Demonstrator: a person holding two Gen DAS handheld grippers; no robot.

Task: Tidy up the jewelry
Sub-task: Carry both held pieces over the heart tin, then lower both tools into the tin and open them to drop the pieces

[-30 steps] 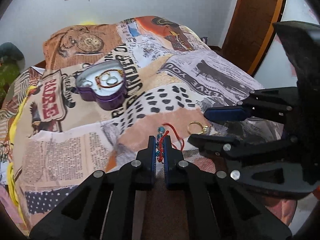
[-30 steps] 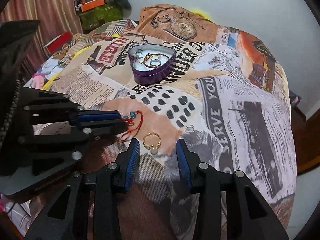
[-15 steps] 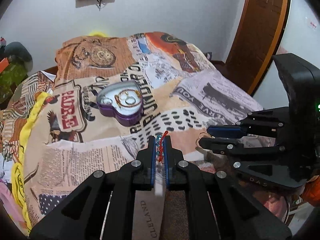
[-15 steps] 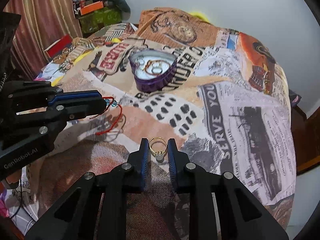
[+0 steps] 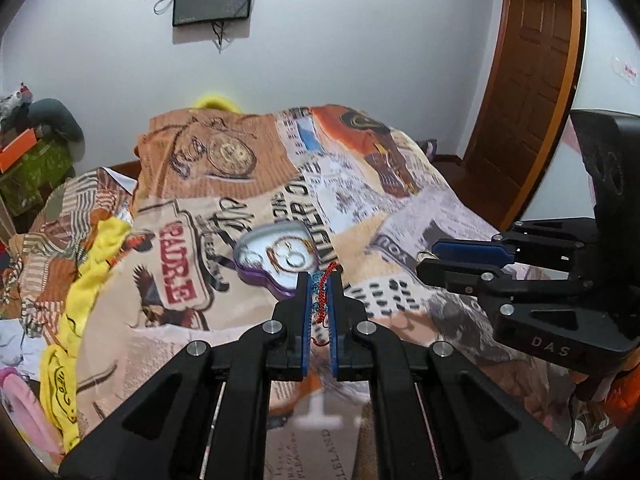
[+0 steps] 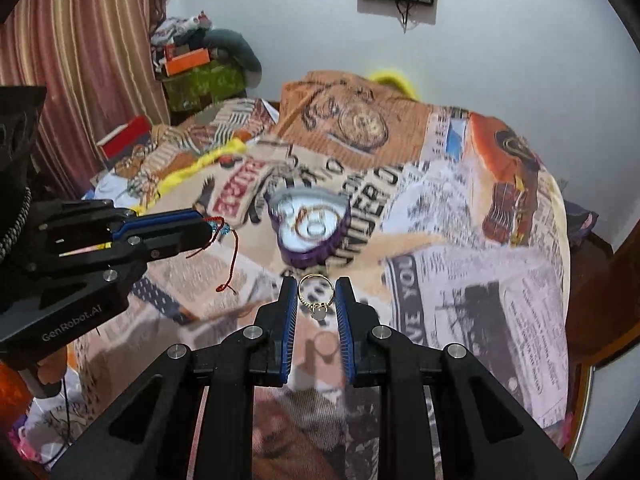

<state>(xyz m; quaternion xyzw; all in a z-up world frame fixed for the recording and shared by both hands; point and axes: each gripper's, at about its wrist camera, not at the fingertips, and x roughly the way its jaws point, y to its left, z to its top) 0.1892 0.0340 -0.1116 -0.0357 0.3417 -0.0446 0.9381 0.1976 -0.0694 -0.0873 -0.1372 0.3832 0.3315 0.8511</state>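
While the right gripper [image 6: 316, 300] pinches the gold ring [image 6: 315, 293] by its band, that hard, light hoop could slip. The left gripper [image 5: 320, 292] clamps the limp red cord bracelet [image 5: 323, 296], its tail dangling below; the heart tin [image 6: 309, 226] sits ahead of both.

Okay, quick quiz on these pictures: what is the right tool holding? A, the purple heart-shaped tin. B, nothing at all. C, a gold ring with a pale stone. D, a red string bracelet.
C: in the right wrist view the right tool is shut on the gold ring, its pale stone hanging at the bottom, while the red string bracelet is in the left tool.
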